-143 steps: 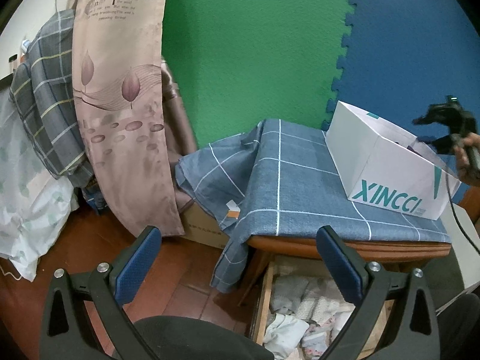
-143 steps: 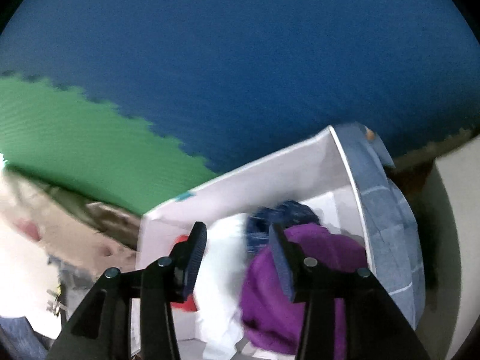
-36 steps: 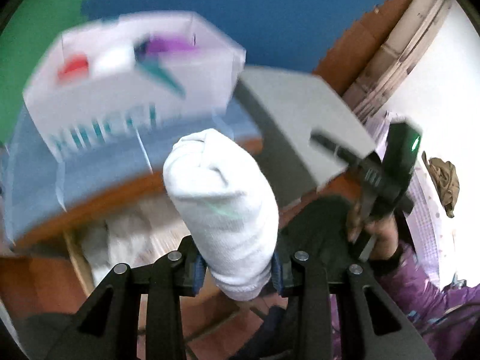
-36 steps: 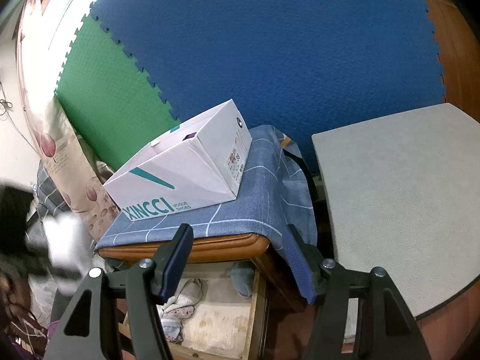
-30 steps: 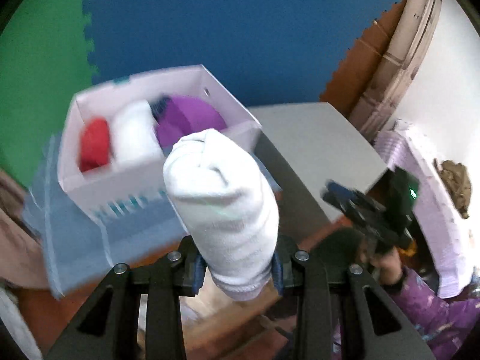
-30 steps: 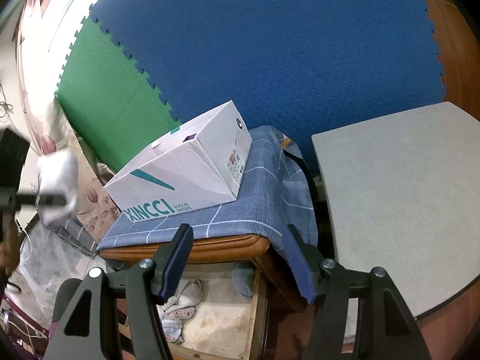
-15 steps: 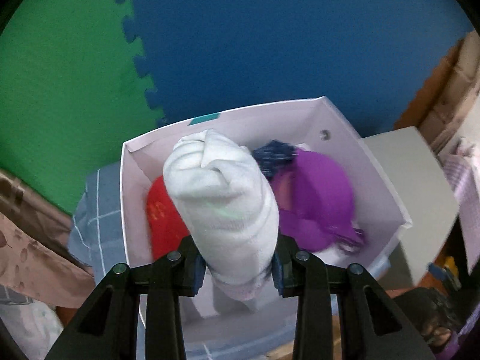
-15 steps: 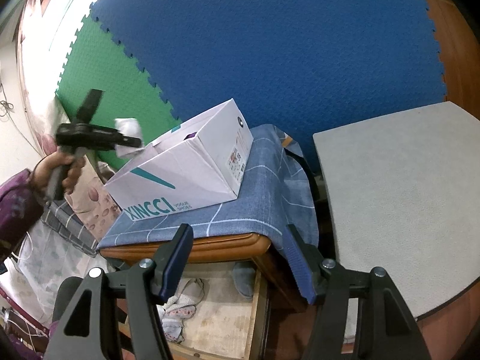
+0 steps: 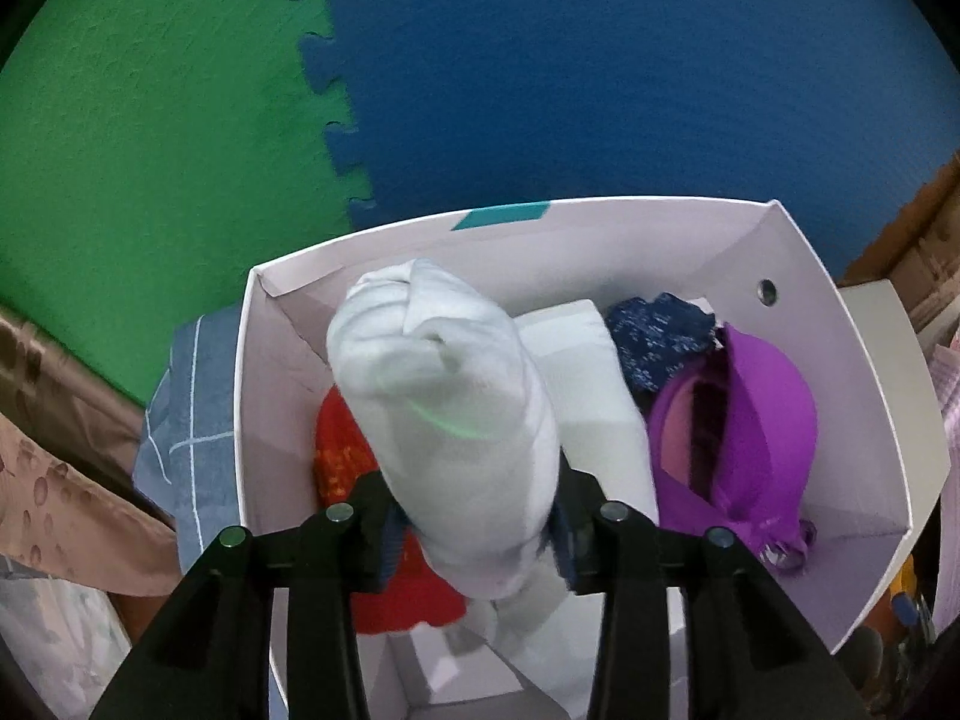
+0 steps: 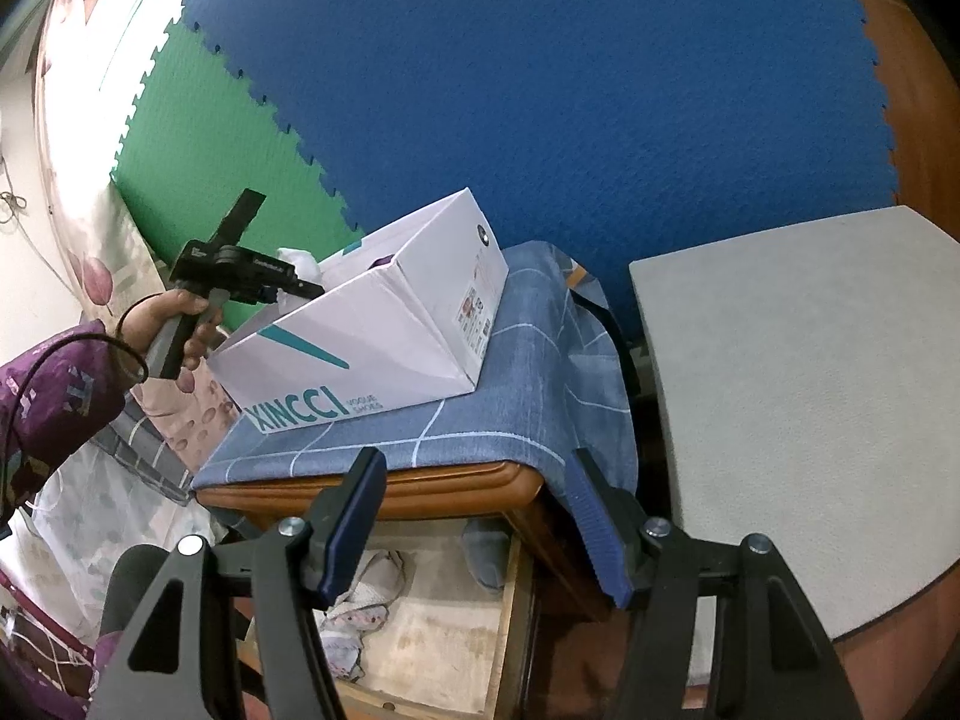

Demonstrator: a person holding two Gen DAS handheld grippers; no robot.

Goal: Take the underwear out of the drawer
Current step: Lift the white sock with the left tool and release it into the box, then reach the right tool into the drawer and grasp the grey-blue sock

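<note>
White rolled underwear (image 9: 447,414) — soft, ribbed (faint green streak) — above box (image 9: 864,396)

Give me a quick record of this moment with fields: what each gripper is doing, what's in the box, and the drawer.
left gripper: over the white box, white rolled garment between its jaws, which have just been opening
right gripper: open, nothing between the jaws, above the drawer
box contents: red item, folded white item, dark blue item, purple item
drawer: open, some light garments inside

One white shoebox (image 9: 864,396) holds five rolled garments: two white, one red, one navy, one purple.
</note>
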